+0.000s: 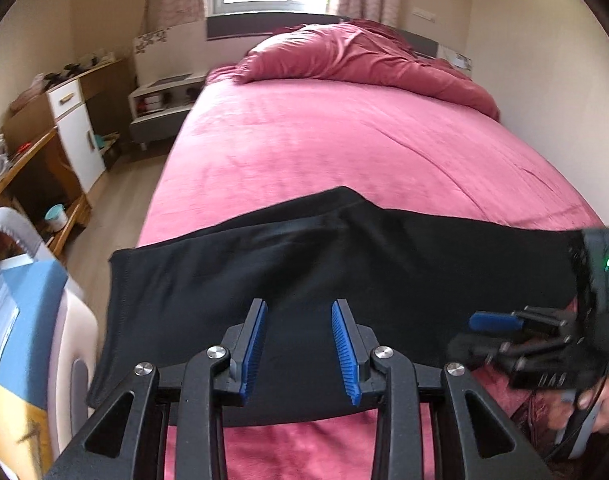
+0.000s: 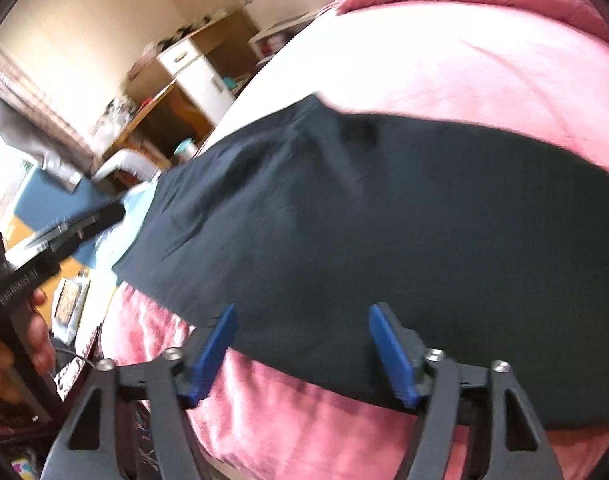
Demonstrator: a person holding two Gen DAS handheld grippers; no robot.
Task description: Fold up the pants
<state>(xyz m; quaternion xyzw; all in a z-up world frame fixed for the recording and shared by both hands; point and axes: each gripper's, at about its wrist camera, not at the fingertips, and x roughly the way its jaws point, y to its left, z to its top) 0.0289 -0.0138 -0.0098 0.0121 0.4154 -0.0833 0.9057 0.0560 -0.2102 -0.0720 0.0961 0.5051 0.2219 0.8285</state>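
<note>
Black knit pants (image 1: 304,264) lie flat across the near end of the pink bed (image 1: 324,140), already folded into one long band.

Left wrist view: your left hand-held gripper (image 1: 300,350) hovers over the near edge of the band, jaws part open, nothing between the pads. The band's short end (image 1: 114,304) sits at the left by the bed's edge. Your right hand-held gripper (image 1: 500,334) shows at the far right, over the band's other end; from here you can't tell how wide it stands.

Right wrist view: blurred. Your right hand-held gripper (image 2: 304,354) is over the near edge of the pants (image 2: 364,220), jaws apart and empty, cloth visible under them but not pinched. The other unit (image 2: 64,236) is off to the left, clear of the fabric, with fingers (image 2: 38,336) wrapped on its grip.

Handling, my read: light, limp, slightly slick fabric with no stiffness, so it'll sag and slide if you lift from the middle. Pinch both corners of one short end, all layers together, and carry it across to the other end. Keep it low so the layers don't shear.
</note>
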